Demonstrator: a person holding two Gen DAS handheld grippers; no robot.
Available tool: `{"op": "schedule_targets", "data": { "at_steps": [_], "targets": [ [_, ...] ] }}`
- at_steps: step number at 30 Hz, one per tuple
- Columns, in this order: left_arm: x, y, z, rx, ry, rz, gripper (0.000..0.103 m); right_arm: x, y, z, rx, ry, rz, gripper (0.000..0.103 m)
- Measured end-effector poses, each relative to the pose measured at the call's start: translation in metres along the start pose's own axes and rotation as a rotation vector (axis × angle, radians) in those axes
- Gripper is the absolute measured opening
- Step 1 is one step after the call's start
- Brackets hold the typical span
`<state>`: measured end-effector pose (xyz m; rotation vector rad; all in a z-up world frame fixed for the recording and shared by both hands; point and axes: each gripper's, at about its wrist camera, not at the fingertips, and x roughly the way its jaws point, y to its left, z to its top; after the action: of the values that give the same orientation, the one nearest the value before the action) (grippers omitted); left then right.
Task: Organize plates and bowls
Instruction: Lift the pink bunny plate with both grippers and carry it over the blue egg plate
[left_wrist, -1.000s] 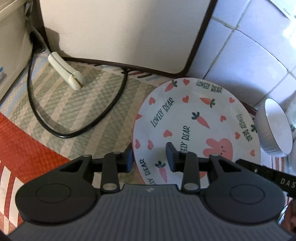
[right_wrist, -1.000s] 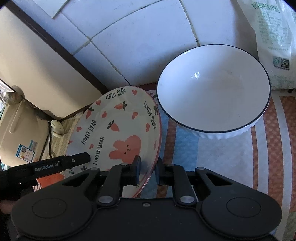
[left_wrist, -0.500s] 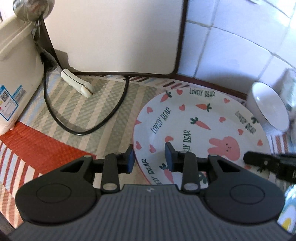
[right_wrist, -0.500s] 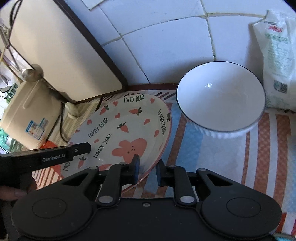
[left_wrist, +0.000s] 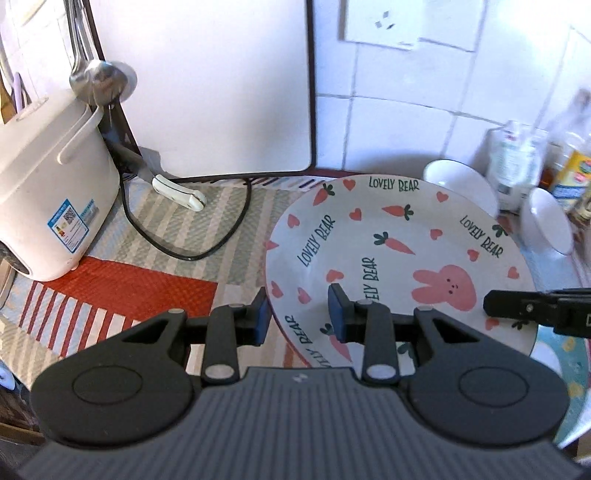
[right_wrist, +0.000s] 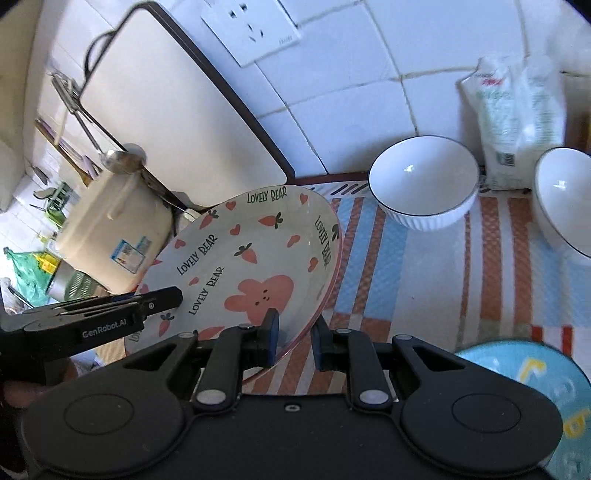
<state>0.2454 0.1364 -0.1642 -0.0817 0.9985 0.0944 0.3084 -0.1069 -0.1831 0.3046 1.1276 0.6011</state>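
Note:
A white plate (left_wrist: 399, 236) printed with carrots, hearts and a pink bunny is held up off the mat, tilted. My left gripper (left_wrist: 297, 314) is shut on its near left rim. My right gripper (right_wrist: 293, 339) is shut on its near right rim; the plate also shows in the right wrist view (right_wrist: 251, 258). Two white bowls with dark rims (right_wrist: 423, 181) (right_wrist: 565, 199) stand on the striped mat by the tiled wall. A light blue plate (right_wrist: 546, 391) lies at the lower right.
A white cutting board (left_wrist: 221, 92) leans on the wall. A white rice cooker (left_wrist: 44, 192) with a black cord (left_wrist: 192, 254) stands at the left. A white bag (right_wrist: 517, 122) and bottles (left_wrist: 569, 162) stand at the back right.
Both grippers have pulled back and risen with the plate, away from the wall. The second bowl, the bottles and the blue plate have come into view.

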Motion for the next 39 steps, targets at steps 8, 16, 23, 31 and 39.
{"op": "schedule_targets", "data": {
  "at_steps": [8,16,23,31,39],
  "targets": [
    [-0.04,-0.023,-0.016,0.045,0.026,-0.053,0.031,-0.049,0.0,-0.035,0.055,-0.024,-0.006,0.023],
    [-0.075,-0.055,-0.034,0.111,0.02,-0.121,0.031,-0.102,-0.002,-0.072,0.11,-0.077,-0.055,0.022],
    [-0.082,-0.089,-0.049,0.16,0.029,-0.195,0.031,-0.138,-0.012,-0.1,0.151,-0.115,-0.128,0.022],
    [-0.066,-0.124,-0.06,0.227,0.089,-0.252,0.031,-0.153,-0.038,-0.129,0.236,-0.128,-0.184,0.023],
    [-0.035,-0.15,-0.067,0.261,0.184,-0.289,0.031,-0.149,-0.066,-0.149,0.315,-0.101,-0.225,0.023]
  ]
}}
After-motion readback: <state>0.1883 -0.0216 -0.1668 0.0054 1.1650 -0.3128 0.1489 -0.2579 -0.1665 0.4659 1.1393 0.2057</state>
